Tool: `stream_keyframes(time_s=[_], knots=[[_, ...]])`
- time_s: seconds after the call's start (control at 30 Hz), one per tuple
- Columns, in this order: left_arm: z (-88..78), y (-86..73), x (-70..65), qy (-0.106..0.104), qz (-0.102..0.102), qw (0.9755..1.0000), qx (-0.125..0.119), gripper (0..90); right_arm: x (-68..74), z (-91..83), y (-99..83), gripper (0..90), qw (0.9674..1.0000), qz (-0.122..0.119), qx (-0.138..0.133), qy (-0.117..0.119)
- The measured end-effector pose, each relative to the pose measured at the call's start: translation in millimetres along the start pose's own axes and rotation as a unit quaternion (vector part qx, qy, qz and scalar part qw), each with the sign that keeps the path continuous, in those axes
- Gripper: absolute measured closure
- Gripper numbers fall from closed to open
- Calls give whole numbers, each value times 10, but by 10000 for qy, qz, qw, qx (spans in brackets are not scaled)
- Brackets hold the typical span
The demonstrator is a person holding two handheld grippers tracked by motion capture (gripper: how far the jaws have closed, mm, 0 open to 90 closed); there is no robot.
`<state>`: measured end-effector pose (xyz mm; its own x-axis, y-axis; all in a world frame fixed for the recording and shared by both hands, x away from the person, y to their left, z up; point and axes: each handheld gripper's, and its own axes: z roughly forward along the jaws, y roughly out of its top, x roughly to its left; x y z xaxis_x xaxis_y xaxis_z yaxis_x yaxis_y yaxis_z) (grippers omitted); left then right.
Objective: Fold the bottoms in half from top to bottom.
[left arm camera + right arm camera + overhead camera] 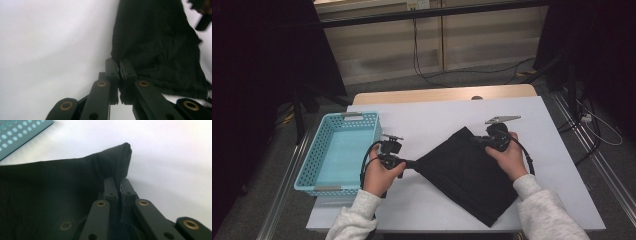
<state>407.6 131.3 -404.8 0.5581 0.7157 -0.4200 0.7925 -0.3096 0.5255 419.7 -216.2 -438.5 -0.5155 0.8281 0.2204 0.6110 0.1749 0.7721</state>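
**Two hand-held grippers pinching corners of a black cloth on a white table**

Largest item: a white rectangular tabletop w/ a light wooden strip along its far edge, seen from above. A person's forearms in pale grey fleece sleeves come in from the near side.

Next, a black folded fabric cloth lies roughly mid-table, slightly right of centre, turned like a diamond: one corner points far, one near, one left, one right. Its near corner reaches almost to the table's near edge. Fabric looks smooth, a few soft creases in the left gripper view.

At the left side of the table sits a light blue perforated plastic basket, rectangular, long side running near-to-far. It's well apart from the cloth.

Left gripper, black, held in the left hand between basket & cloth: jaws pressed together on the cloth's left corner, which is pulled out to a point. Close-up shows the fabric edge caught between the tips.

Right gripper, black w/ a grey three-cornered plate on top, held in the right hand: jaws pinched on the cloth's far-right edge. Close-up shows a raised fold of fabric standing up above the closed tips.
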Motion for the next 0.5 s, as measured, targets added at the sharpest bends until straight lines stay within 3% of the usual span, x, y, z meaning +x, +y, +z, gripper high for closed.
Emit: stream_keyframes(time_s=[0.07, 0.13, 0.17, 0.2, 0.23, 0.3, 0.43, 0.5], knots=[[-4, 128, 74, 154, -49, 9998, -131, 869, -10, 25, 68, 867, 9998, 21, -139, -111], [8, 252, 139, 317, -136, 9985, -429, 866, -32, 50, 152, 863, 9990, 144, -371, -208], [30, 304, 173, 359, -193, 9982, -438, 864, -43, 62, 194, 851, 9982, 204, -504, -269], [63, 341, 211, 386, -224, 9981, -418, 852, -48, 72, 228, 767, 9970, 236, -625, -388], [100, 358, 245, 491, -238, 9972, -519, 794, -44, 77, 258, 695, 9959, 237, -649, -581], [175, 352, 268, 598, -163, 9962, -606, 465, -16, 44, 283, 654, 9956, 95, -692, -620], [271, 247, 189, 411, 23, 9978, -523, 375, 94, -85, 179, 546, 9977, -294, -386, -478], [291, 188, 143, 387, 140, 9977, -537, 336, 118, -160, 73, 531, 9981, -371, -226, -438]])
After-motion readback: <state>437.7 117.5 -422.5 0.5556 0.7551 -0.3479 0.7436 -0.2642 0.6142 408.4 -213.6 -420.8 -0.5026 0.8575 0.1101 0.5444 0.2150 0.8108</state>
